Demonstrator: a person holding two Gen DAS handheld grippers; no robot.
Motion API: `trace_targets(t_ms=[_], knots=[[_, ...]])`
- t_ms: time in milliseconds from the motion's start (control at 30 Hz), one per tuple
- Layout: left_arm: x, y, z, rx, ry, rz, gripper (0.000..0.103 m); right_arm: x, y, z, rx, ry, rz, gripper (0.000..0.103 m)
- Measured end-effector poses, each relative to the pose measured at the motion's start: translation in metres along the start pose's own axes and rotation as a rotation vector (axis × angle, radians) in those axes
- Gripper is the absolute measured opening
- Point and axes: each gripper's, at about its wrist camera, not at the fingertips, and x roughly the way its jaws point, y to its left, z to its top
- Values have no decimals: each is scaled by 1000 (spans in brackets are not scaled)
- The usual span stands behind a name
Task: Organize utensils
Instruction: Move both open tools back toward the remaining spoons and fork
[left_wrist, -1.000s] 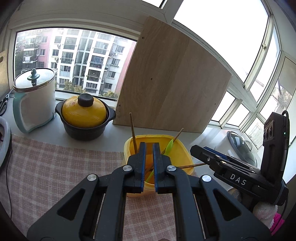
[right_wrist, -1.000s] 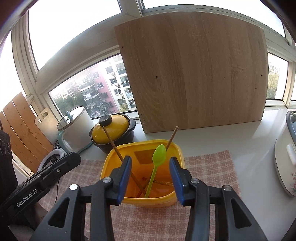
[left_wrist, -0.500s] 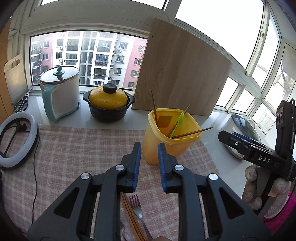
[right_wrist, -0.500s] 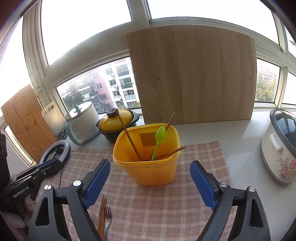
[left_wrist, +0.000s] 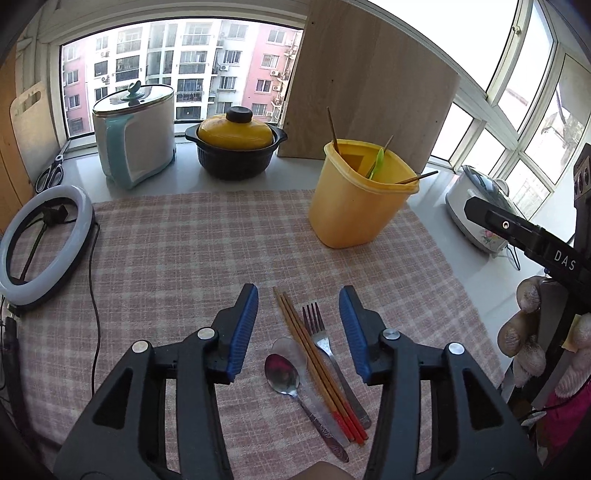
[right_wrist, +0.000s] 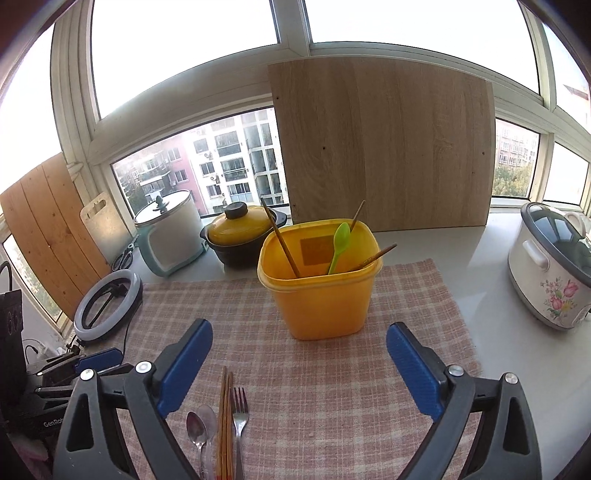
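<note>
A: Utensils? Where?
B: Metal spoon (left_wrist: 282, 371), chopsticks (left_wrist: 317, 363) and fork (left_wrist: 323, 341) lie side by side on the checked cloth (left_wrist: 184, 251), near edge of the tabletop. Yellow bin (right_wrist: 319, 291) stands further back, holding a green spoon (right_wrist: 339, 245) and loose chopsticks.
A: Your tools?
B: My left tool (left_wrist: 299, 325) hangs over the row, jaws just been opening, nothing gripped. My right tool (right_wrist: 299, 362) is spread wide, empty, facing the bin.

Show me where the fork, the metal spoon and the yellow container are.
fork (left_wrist: 320, 334), left wrist view, on its neck below the tines
metal spoon (left_wrist: 281, 373), left wrist view, on its bowl
yellow container (right_wrist: 320, 304), right wrist view, on its front wall
</note>
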Motion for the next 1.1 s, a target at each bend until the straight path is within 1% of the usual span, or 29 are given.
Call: trace_targets(t_ms=[100, 167, 200, 333, 433, 467, 533, 600, 667, 733, 767, 800, 867, 900, 967, 1033, 1067, 1100], knots=[[-4, 5, -10, -25, 3, -11, 46, 4, 0, -11, 2, 20, 10, 97], [-6, 7, -16, -37, 5, 2, 46, 9, -1, -18, 11, 40, 31, 97], [-7, 8, -20, -46, 8, 10, 46, 11, -1, -21, 6, 51, 28, 97], [-4, 13, -32, -98, 28, 31, 46, 16, 0, -33, -56, 88, 11, 97], [1, 17, -42, -133, 54, 46, 46, 24, -5, -40, -77, 149, -18, 101], [2, 19, -46, -143, 63, 49, 46, 28, -9, -43, -65, 173, -12, 101], [3, 21, -52, -158, 77, 62, 46, 38, -17, -49, -34, 223, 27, 101], [6, 23, -58, -165, 93, 73, 46, 47, -20, -58, -27, 264, 66, 97], [11, 24, -66, -173, 119, 85, 46, 56, -17, -67, -43, 300, 96, 90], [19, 25, -75, -206, 151, 63, 46, 67, -9, -75, -66, 348, 150, 85], [24, 25, -80, -230, 172, 40, 41, 75, -5, -80, -75, 378, 182, 82], [28, 24, -85, -252, 187, 26, 33, 82, -1, -84, -80, 409, 208, 80], [34, 22, -92, -276, 201, 17, 28, 96, 6, -91, -80, 462, 249, 70], [36, 21, -94, -280, 201, 18, 24, 101, 8, -93, -76, 481, 261, 68], [40, 22, -97, -296, 208, 17, 22, 111, 10, -97, -62, 517, 288, 63], [43, 26, -100, -323, 217, 8, 17, 119, 12, -101, -62, 550, 312, 57], [45, 27, -100, -330, 223, 7, 16, 122, 14, -103, -68, 564, 315, 53], [47, 27, -101, -332, 228, 5, 16, 125, 15, -105, -74, 574, 317, 52]])
